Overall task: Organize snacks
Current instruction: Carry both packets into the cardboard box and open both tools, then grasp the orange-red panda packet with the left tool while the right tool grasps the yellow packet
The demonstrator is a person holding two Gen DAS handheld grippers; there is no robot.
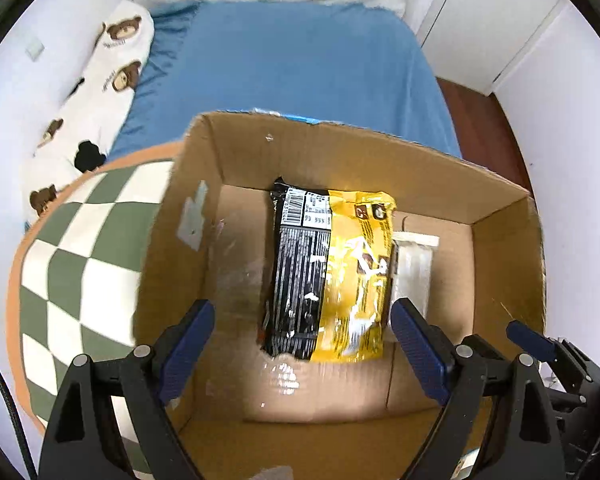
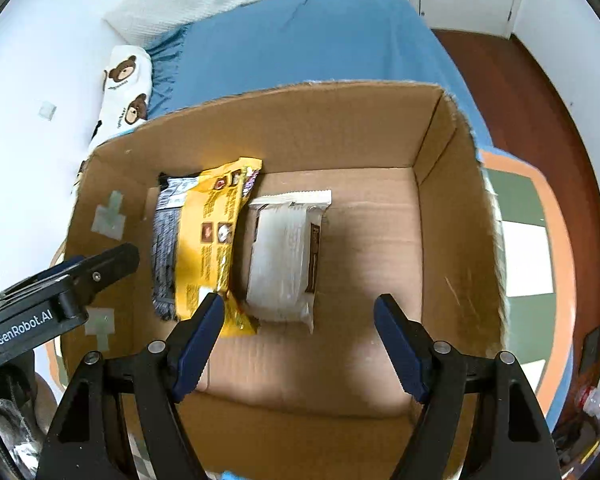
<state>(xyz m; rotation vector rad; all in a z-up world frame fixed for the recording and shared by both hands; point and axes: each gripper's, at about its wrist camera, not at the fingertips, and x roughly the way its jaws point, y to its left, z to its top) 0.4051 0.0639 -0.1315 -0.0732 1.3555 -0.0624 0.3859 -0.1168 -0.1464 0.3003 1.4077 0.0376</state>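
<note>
An open cardboard box (image 1: 504, 264) (image 2: 452, 240) stands on the bed. On its floor lie three snack packs side by side: a black one (image 1: 296, 268) (image 2: 166, 248), a yellow one (image 1: 356, 276) (image 2: 212, 240) partly over it, and a white one (image 1: 414, 268) (image 2: 284, 256). My left gripper (image 1: 302, 312) hangs open above the black and yellow packs, with nothing between its blue pads. My right gripper (image 2: 300, 308) is open over the near end of the white pack, apart from it. The left gripper's body (image 2: 60, 292) shows at the left of the right wrist view.
The box rests partly on a green-and-white checkered cushion (image 1: 84, 264) (image 2: 528, 248) with an orange border. A bear-print pillow (image 1: 96, 92) (image 2: 128, 84) lies along the white wall. Blue bedsheet (image 1: 292, 64) stretches behind; wooden floor (image 2: 512, 92) and white doors (image 1: 488, 20) lie to the right.
</note>
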